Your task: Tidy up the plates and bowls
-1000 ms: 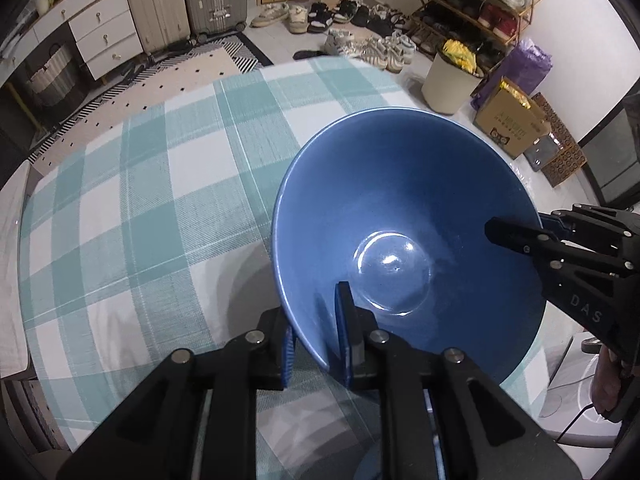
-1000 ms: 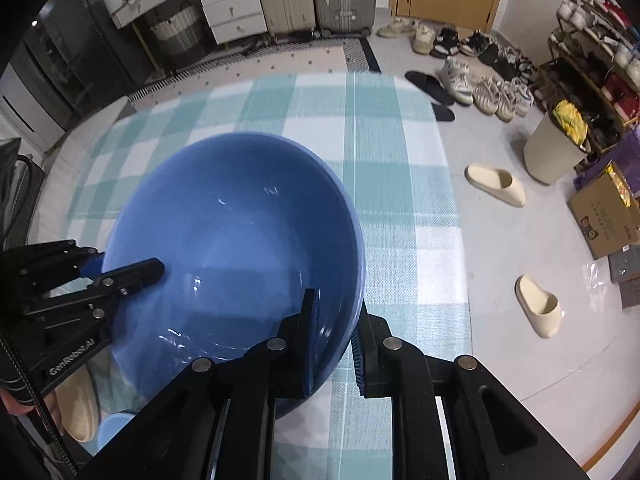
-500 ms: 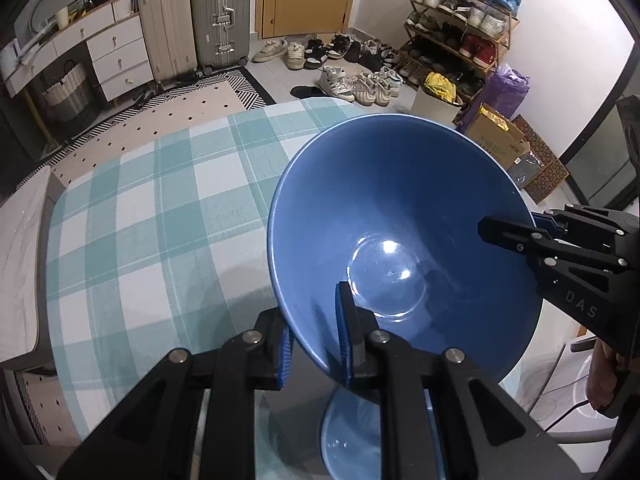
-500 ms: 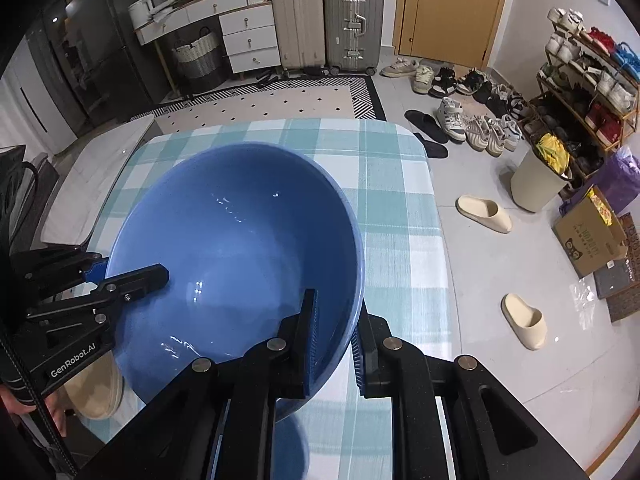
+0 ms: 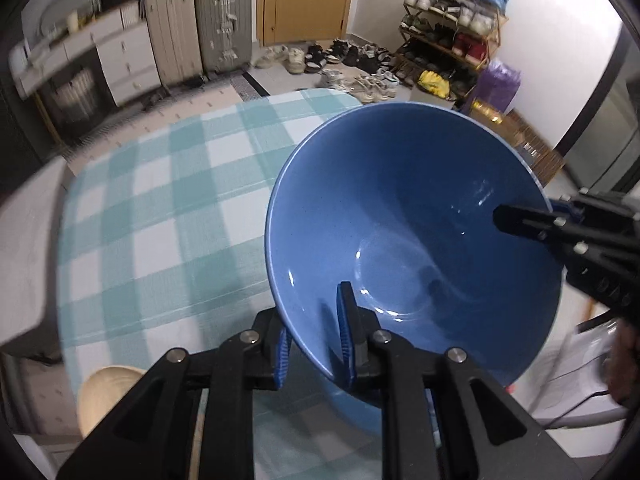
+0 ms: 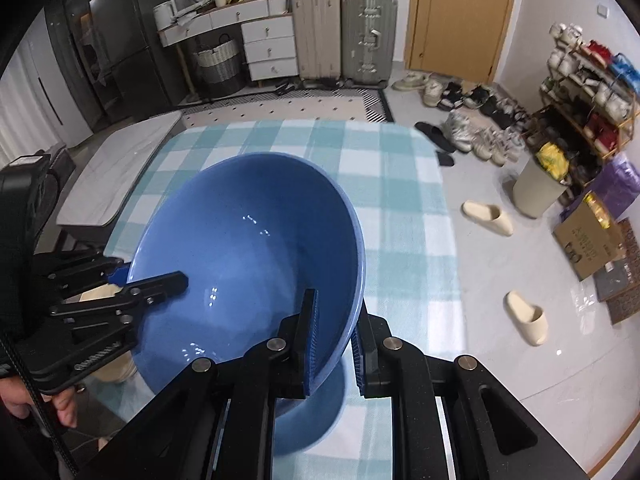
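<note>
While both grippers clamp opposite sides of its rim, the large glossy blue ceramic bowl (image 5: 404,240) hangs tilted above the teal-and-white checked tablecloth (image 5: 160,216), filling the centre and right of the left wrist view. At the bottom of that frame the left gripper (image 5: 314,344) has one blue-padded finger inside the bowl wall and one outside; its jaws are opening slightly, though the pads still pinch the rim. In the right wrist view, the right gripper (image 6: 334,340) bites the bowl's lower right edge the same way, jaws pressed tight on the wall. Beneath the lifted bowl, at bottom centre, a second blue dish (image 6: 316,420) lies on the cloth, blurred.
</note>
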The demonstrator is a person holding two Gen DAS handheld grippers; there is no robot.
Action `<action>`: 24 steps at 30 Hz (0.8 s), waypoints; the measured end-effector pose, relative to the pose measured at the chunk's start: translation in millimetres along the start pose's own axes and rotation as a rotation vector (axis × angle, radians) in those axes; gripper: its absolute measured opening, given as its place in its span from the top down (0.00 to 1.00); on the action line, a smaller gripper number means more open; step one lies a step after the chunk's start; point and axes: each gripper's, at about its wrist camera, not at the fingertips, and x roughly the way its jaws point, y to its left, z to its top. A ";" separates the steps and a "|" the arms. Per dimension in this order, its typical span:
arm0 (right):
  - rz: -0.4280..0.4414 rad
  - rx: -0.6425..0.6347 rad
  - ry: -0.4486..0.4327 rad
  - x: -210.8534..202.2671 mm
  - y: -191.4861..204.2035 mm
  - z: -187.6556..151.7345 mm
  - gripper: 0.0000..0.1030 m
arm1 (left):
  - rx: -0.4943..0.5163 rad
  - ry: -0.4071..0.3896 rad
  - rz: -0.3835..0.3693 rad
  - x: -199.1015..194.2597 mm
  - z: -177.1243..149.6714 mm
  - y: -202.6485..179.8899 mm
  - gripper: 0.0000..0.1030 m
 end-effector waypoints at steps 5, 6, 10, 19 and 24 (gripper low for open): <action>0.021 0.036 0.015 10.6 1.8 -25.6 0.86 | 0.022 0.009 0.026 3.1 -20.4 -6.6 0.80; 0.030 0.042 0.015 11.4 1.3 -30.5 0.86 | 0.025 0.007 0.031 3.8 -22.8 -7.5 0.80; 0.032 0.046 0.012 13.6 3.0 -48.0 0.86 | 0.037 0.016 0.046 8.7 -33.2 -12.9 0.80; 0.044 0.068 0.034 33.6 0.2 -76.7 0.85 | 0.073 0.022 0.108 28.7 -56.9 -23.5 0.80; 0.043 0.061 0.019 38.3 1.6 -86.2 0.85 | 0.061 0.026 0.108 33.2 -64.4 -21.9 0.80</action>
